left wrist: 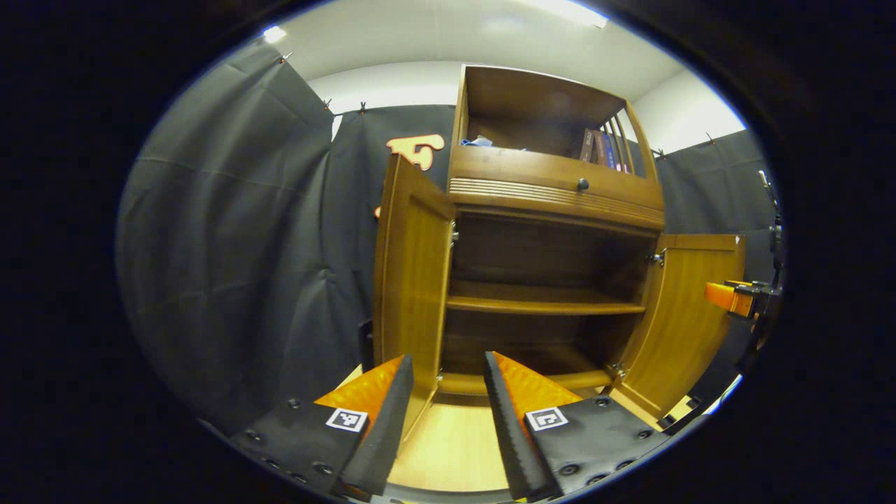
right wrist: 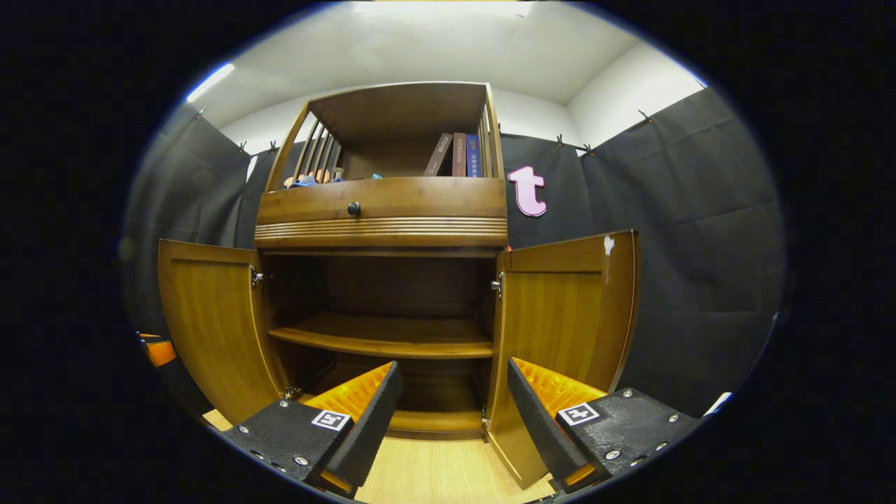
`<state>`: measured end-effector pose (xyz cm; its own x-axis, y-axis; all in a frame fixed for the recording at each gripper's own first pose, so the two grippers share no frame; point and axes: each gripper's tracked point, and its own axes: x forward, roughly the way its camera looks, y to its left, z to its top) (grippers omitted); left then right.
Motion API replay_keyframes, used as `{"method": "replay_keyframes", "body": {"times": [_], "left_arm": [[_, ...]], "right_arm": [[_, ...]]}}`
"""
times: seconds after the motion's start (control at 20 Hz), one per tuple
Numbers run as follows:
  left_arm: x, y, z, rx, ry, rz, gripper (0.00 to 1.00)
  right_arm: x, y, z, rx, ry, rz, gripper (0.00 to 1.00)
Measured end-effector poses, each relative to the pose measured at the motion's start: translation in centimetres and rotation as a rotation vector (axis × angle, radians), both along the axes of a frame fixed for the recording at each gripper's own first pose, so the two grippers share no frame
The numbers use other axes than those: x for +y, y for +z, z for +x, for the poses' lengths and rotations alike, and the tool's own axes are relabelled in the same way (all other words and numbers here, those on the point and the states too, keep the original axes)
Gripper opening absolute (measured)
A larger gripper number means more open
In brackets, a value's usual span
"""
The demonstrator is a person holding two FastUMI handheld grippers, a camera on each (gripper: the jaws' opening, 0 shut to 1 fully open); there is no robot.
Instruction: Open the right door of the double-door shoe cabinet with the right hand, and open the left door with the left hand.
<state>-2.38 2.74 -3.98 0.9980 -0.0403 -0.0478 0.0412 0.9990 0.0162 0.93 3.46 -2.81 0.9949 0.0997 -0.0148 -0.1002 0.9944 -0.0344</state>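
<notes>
— Left gripper (left wrist: pixel 448 392): how is it held?
— Fingers are spread, nothing pinched; the brown wooden double-door shoe cabinet (left wrist: pixel 553 210) is seen just ahead, its left door (left wrist: pixel 409 280) swung open beyond the left finger.
— And the right gripper (right wrist: pixel 453 402)?
— Spread too, nothing gripped; the right door (right wrist: pixel 560 308) is seen open just behind its right finger, a bare middle shelf (right wrist: pixel 385 336) ahead.

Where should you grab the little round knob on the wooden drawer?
Pinch the small dark round knob on the brown wooden drawer front by its two sides, coming straight at it from the front. It sticks out from the flat panel, so fingers of an open hand-held gripper could likely close around it.
</notes>
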Motion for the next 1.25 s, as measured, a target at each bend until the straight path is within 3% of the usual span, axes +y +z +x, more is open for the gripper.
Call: {"method": "replay_keyframes", "body": {"times": [0.1, 0.25, 0.3, 0.35, 0.4, 0.45, 0.6, 0.65, 0.7, 0.75, 1.25], "left_arm": [[-0.9, 1.7, 0.6, -0.02, -0.017, 0.004, 0.76], [-3.2, 4.2, 1.8, -0.04, -0.051, -0.009, 0.83], [-3.7, 4.9, 2.1, -0.049, -0.059, -0.009, 0.94], [-4.1, 5.5, 2.3, -0.055, -0.065, -0.004, 0.94], [-4.3, 6.0, 2.6, -0.059, -0.067, 0.001, 0.94], [-4.5, 6.2, 2.6, -0.065, -0.069, 0.005, 0.94], [-5.5, 6.9, 3.3, -0.073, -0.085, 0.017, 0.94], [-5.5, 7.0, 3.4, -0.074, -0.084, 0.018, 0.94], [-5.6, 7.1, 3.5, -0.073, -0.084, 0.018, 0.94], [-5.6, 6.4, 3.3, -0.07, -0.086, 0.017, 0.94], [-4.6, 6.0, 4.2, -0.056, -0.069, 0.006, 0.94]], "right_arm": [[0.3, 1.2, -0.4, -0.001, 0.014, 0.009, 0.92], [0.1, 2.2, -0.7, 0.004, 0.021, 0.006, 0.92], [0.0, 2.3, -0.8, 0.013, 0.022, 0.005, 0.92], [0.0, 2.3, -0.9, 0.02, 0.023, 0.001, 0.92], [-0.1, 2.2, -1.3, 0.019, 0.022, -0.006, 0.99], [-0.3, 2.5, -1.3, 0.012, 0.02, -0.012, 0.92], [-0.2, 2.8, -1.2, 0.009, 0.021, 0.0, 0.92], [-0.3, 3.0, -1.3, 0.006, 0.019, 0.002, 0.99], [-0.5, 3.2, -1.3, 0.004, 0.015, 0.002, 0.92], [-0.5, 3.4, -1.4, 0.004, 0.011, -0.001, 0.99], [0.4, 3.6, -1.3, 0.004, 0.018, -0.02, 0.99]]}}
